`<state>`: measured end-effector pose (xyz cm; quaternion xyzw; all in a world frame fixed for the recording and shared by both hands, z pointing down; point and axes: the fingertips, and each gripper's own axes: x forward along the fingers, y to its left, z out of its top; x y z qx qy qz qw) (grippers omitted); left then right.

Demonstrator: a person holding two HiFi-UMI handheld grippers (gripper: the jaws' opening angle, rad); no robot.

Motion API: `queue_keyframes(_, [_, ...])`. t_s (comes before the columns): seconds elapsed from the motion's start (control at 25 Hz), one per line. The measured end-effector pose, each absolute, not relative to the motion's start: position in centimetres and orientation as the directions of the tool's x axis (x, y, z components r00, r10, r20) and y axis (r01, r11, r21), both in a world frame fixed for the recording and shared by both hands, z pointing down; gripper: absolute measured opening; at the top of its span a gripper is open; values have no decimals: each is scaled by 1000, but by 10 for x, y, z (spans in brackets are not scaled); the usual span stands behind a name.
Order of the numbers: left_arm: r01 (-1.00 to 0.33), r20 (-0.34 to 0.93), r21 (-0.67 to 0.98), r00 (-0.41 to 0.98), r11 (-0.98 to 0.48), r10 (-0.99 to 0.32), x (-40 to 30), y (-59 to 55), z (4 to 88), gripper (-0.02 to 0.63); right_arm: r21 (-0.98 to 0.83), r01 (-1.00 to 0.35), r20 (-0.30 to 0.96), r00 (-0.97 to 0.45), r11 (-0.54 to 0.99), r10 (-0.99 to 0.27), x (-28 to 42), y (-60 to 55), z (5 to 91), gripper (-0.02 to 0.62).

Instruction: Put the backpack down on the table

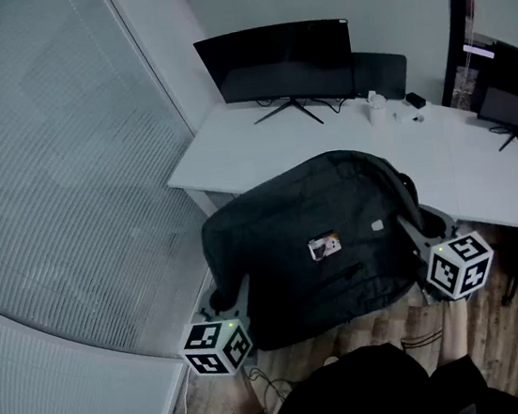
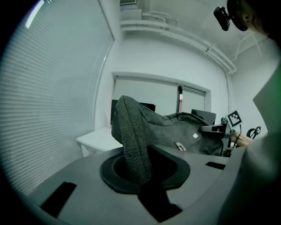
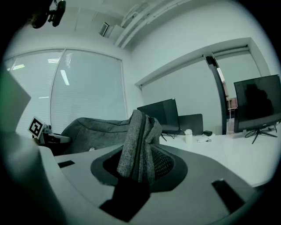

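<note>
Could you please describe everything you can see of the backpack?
The backpack is dark grey, soft and rounded, of woven-looking fabric, with a small tag and a pale label on its upturned face. It is held lying broad side up: the left hand-held gripper pinches a fold at one side, the right hand-held gripper a bunched fold at the other. It is at the white table's near edge; contact there cannot be told.
</note>
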<state>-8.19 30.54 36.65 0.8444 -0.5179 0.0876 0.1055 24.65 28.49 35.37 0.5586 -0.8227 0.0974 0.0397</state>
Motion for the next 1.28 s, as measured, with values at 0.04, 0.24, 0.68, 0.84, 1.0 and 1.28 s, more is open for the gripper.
queue_keyframes(0.04, [-894, 257, 87, 447, -440, -857, -82, 306, 366, 80, -116, -926, 174, -374, 358, -911, 246, 285, 354, 133])
queue_keyframes(0.24, [-895, 256, 87, 444, -437, -858, -81, 308, 367, 80, -115, -925, 172, -378, 363, -910, 247, 287, 355, 132])
queue_keyframes(0.68, [-901, 267, 107, 434, -421, -861, -79, 305, 375, 80, -115, -922, 186, -386, 370, -903, 249, 280, 360, 133])
queue_keyframes(0.84, [-906, 268, 115, 423, -408, -865, -75, 307, 379, 80, -118, -917, 189, -398, 382, -897, 254, 278, 363, 135])
queue_keyframes(1.0, [-918, 280, 112, 396, -380, -874, -67, 313, 382, 80, -126, -906, 197, -422, 404, -885, 260, 275, 368, 135])
queue_keyframes(1.28, [-938, 294, 121, 346, -325, -891, -74, 313, 387, 80, -143, -882, 203, -470, 449, -859, 252, 257, 373, 135])
